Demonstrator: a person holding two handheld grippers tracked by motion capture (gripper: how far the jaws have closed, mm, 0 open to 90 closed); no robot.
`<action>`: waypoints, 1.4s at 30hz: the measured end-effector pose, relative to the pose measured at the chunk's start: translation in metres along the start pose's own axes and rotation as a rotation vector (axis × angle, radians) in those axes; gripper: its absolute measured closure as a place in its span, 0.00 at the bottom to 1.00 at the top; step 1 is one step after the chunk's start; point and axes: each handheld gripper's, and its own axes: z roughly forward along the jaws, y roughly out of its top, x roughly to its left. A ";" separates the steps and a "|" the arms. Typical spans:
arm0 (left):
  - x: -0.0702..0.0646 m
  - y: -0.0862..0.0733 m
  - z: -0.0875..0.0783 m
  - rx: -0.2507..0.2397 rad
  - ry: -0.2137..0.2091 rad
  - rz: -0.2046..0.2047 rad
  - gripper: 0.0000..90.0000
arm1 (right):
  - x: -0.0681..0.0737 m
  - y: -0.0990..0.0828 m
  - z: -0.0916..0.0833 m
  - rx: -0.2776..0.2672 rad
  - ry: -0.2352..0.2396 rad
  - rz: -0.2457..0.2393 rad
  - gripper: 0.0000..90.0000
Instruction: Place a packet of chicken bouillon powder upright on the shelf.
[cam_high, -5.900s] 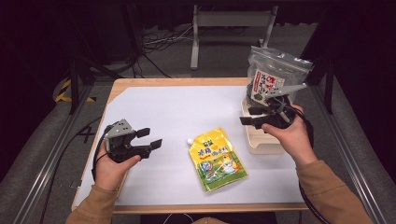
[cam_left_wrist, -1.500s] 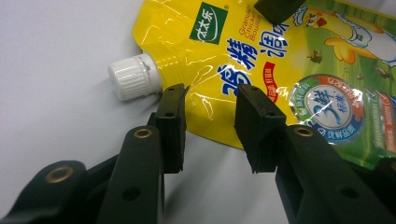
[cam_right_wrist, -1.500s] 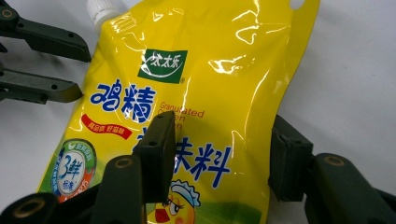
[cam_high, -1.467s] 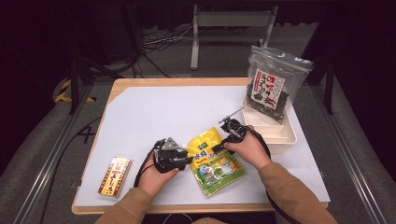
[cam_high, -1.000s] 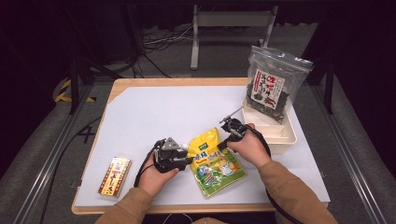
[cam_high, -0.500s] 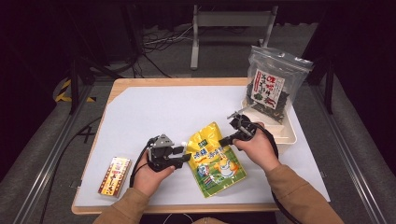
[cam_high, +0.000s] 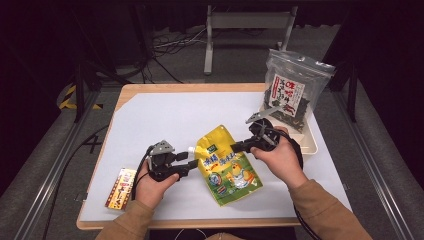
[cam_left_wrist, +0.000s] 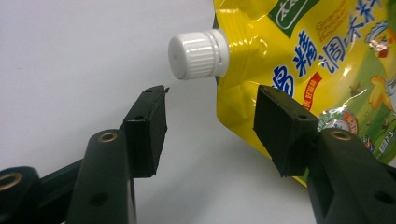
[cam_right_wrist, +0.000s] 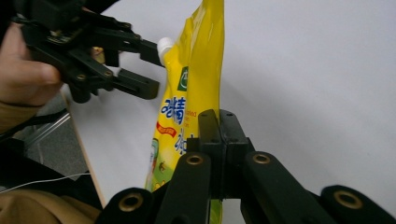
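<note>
The right tool (cam_high: 239, 146) is clamped on the edge of a yellow spouted plastic pouch (cam_high: 227, 167); the left tool (cam_high: 191, 159), jaws just widened and empty, sits beside its white screw cap (cam_left_wrist: 198, 54).

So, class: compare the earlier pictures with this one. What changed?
The right gripper, shut on the yellow pouch, has lifted its upper edge. The left gripper has just been opening, letting go beside the white cap. The snack bar and seaweed bag stayed put.
</note>
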 end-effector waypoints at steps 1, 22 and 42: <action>-0.001 0.000 0.000 0.000 -0.008 -0.001 0.50 | 0.003 0.001 -0.002 -0.006 0.006 -0.003 1.00; -0.006 0.002 0.009 -0.057 -0.186 -0.011 0.40 | 0.030 0.013 -0.022 -0.124 0.044 -0.091 1.00; -0.004 0.004 0.017 -0.097 -0.236 -0.024 0.45 | 0.032 0.009 -0.020 -0.222 0.085 -0.098 1.00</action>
